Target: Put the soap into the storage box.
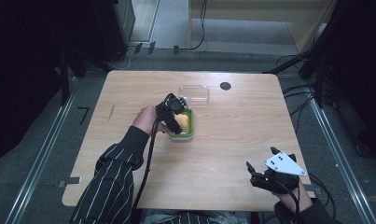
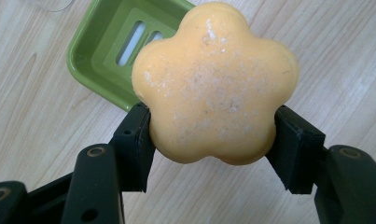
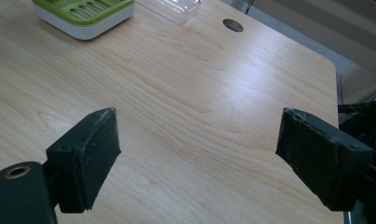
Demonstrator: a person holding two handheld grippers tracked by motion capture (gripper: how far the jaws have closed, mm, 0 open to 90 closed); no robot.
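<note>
Wooden table (image 1: 232, 140) under you, dark gear and cables all round it, and the action sits just past the middle of the surface, toward the far edge. Starting on the left: your left gripper (image 1: 178, 117) has its jaws clamped on the orange flower-shaped soap (image 2: 216, 84), one pad pressed into each side of it. You're carrying it right over the green soap dish (image 1: 182, 133), which sits near the centre of the table, with the clear plastic lid (image 1: 195, 93) lying just beyond it toward the far edge.

So by my read the pick is done, and what I can't tell is whether the soap is heading into the dish or coming out. Either way, the soap hangs above the surface, with no sign that it touches the dish.

Moving right: your right gripper (image 1: 265, 169) rests near the near right corner, jaws spread wide apart, nothing between them but bare wood. It looks idle for now.

Now the views. From above, the soap is a sliver of orange tucked behind the gripper; the left gripper view gives you its five-lobed shape, the whitish dusting on its face and the slotted floor of the dish behind it. The right gripper view offers the dish side-on, showing a white base under the green tray, plus the round hole (image 3: 233, 25) near the far edge.
</note>
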